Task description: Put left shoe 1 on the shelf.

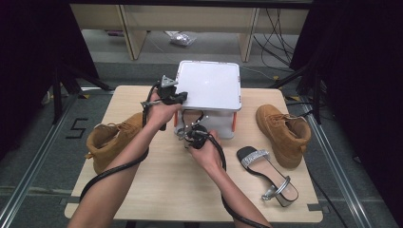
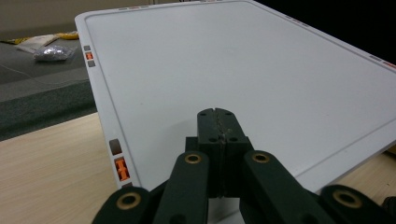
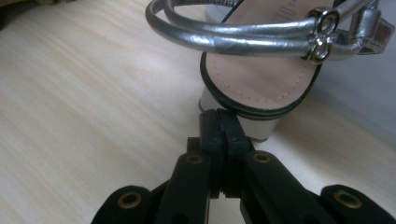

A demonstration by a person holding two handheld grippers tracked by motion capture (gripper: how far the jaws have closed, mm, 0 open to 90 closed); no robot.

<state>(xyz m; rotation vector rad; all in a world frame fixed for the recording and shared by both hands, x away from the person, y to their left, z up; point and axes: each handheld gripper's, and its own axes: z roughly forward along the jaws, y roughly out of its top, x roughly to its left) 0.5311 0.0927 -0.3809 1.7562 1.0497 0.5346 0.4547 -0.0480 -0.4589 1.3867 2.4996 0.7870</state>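
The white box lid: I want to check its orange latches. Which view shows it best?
The left gripper view: the white box lid spreads wide, with orange latches sharp along its edge. The high view shows the whole lid, small. In the right gripper view I cannot identify it.

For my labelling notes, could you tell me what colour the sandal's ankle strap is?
Metallic silver; the ankle strap shows best in the right gripper view.
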